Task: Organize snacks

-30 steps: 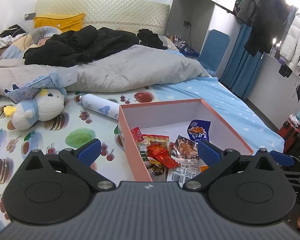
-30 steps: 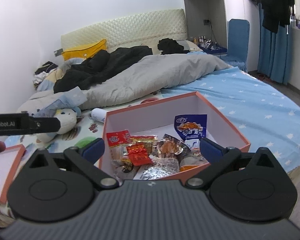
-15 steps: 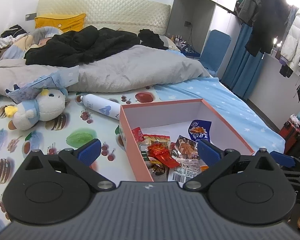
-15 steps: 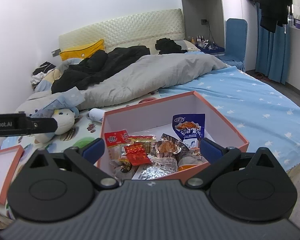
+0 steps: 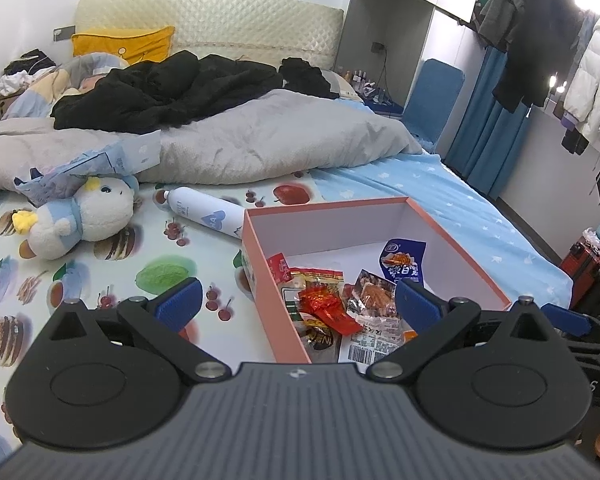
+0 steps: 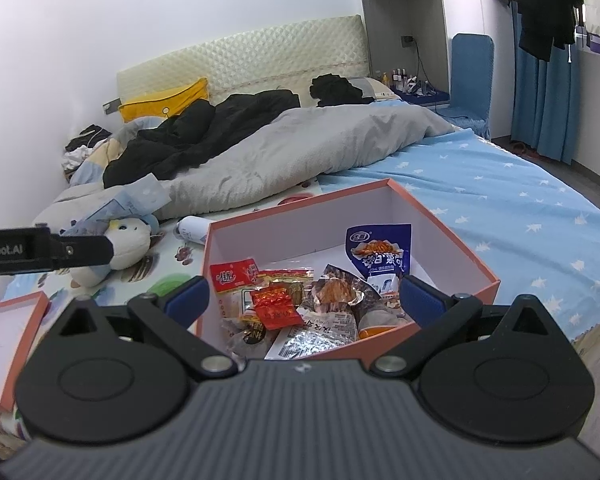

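Bedroom scene, two wrist views. Left gripper [image 5: 298,306]: blue-padded fingers [image 5: 180,304] spread wide, nothing held, poised above the near left wall of the orange box [image 5: 260,264]. Right gripper [image 6: 304,300]: fingers [image 6: 420,300] likewise spread wide and empty, poised over the near edge of the same box [image 6: 452,236].

Orange box: lidless, white inside, resting on the bed [image 5: 480,208] across the seam between the fruit-print sheet [image 5: 160,276] and the blue star-print sheet [image 6: 520,200]. Snacks heaped in the near half of the box: blue packet [image 6: 378,254] leaning against the far right inner wall; red-and-white packet [image 6: 234,276] at the left wall; small red foil packet [image 6: 276,306] on top of the heap; clear packet with brown contents [image 6: 334,290] just right of it; silver wrapper [image 6: 312,340] at the near edge.

Outside the box: white bottle [image 5: 204,210] lying on its side, its base touching the far left corner; plush toy [image 5: 80,220] well to the left; orange lid [image 6: 16,332] at lower left in the right wrist view. Grey duvet [image 5: 260,140] and black clothing [image 5: 168,84] farther up the bed, yellow pillow [image 5: 124,42] against the headboard.
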Motion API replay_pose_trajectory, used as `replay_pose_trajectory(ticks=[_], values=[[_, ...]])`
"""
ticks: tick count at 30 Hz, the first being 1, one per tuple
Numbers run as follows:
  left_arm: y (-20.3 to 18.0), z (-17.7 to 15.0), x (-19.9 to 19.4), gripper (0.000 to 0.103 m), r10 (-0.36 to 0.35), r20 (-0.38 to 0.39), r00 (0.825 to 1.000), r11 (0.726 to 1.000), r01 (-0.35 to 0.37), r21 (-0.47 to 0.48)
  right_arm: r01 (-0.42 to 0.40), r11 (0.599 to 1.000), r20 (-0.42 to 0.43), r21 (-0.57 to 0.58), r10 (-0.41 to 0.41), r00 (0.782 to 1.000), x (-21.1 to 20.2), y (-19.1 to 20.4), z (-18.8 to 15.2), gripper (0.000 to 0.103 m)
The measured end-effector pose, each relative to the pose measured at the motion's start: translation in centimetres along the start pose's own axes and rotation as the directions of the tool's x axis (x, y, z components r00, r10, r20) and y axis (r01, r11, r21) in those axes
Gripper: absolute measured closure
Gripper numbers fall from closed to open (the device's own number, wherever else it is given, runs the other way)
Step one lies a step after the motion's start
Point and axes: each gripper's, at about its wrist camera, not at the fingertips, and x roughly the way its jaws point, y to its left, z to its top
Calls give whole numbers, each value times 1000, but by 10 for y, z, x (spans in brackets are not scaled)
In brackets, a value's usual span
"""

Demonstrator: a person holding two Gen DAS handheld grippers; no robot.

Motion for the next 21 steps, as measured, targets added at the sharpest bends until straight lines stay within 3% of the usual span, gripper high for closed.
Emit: replay_pose_trajectory(ticks=[21], values=[[1,0,1,0,4,-8,1000,1000,-4,-1,7,1000,-3,7,-7,1000,3,-1,-4,0]])
